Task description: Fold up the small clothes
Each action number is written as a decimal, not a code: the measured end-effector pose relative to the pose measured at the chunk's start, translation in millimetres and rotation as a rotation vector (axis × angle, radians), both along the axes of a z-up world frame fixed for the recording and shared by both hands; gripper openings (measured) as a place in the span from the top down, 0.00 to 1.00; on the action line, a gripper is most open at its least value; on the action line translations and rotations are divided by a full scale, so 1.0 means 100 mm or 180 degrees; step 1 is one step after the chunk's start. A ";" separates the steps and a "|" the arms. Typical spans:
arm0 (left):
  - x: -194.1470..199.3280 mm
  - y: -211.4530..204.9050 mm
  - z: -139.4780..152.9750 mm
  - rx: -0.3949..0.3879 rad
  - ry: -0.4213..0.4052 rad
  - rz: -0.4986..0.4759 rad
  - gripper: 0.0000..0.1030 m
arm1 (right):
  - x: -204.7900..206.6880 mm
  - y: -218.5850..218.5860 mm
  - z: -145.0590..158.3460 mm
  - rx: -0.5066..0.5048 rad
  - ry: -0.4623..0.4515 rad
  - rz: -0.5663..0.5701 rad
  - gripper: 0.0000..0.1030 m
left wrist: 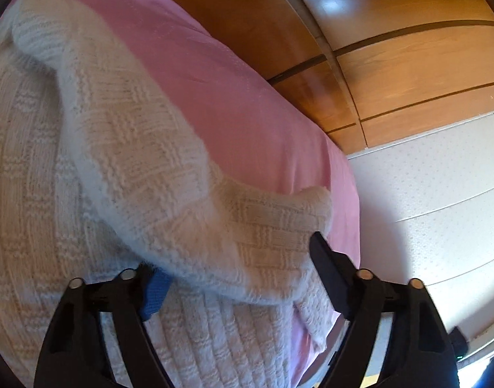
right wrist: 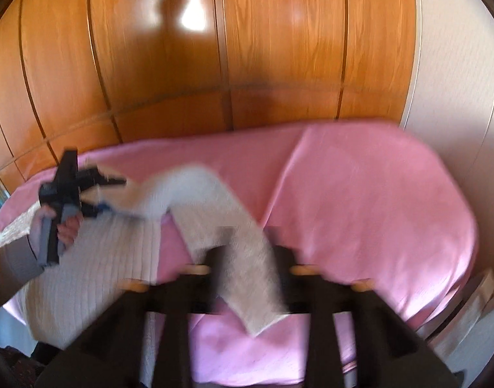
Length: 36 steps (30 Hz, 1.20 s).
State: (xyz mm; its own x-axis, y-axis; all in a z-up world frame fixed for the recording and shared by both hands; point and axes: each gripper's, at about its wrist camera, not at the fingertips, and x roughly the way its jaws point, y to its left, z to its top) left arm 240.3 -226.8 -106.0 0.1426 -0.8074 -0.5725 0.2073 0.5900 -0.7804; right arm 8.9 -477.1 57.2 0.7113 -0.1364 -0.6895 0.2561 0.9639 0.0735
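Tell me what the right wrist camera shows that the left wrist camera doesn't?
Only the right wrist view shows the person's hand holding the left tool, a grey sleeve, and a shadow on the wardrobe. Only the left wrist view shows the sweater's knit pattern close up and a blue pad on one finger. Both show the white sweater, the pink sheet and the wooden wardrobe.
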 end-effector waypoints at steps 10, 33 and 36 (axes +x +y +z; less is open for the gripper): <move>-0.09 -0.15 0.13 0.0159 -0.0235 -0.0294 0.85 | 0.31 0.22 -1.44 -0.0292 0.1032 0.0022 0.74; 0.90 -0.91 0.73 0.0734 -0.0604 -0.0099 0.52 | 1.05 -1.53 -0.03 0.1374 -0.0059 -0.0607 0.95; 0.80 -0.78 0.80 0.0862 -0.0758 -0.0035 0.41 | 1.51 -1.84 -0.24 0.1183 0.0176 -0.1013 0.94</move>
State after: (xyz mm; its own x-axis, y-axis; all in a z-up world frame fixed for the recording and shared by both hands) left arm 319.9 -304.7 -25.5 0.2897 -0.6333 -0.7177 0.3720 0.7654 -0.5252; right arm 160.4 -661.2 33.7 0.6354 -0.0786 -0.7682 0.5467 0.7483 0.3756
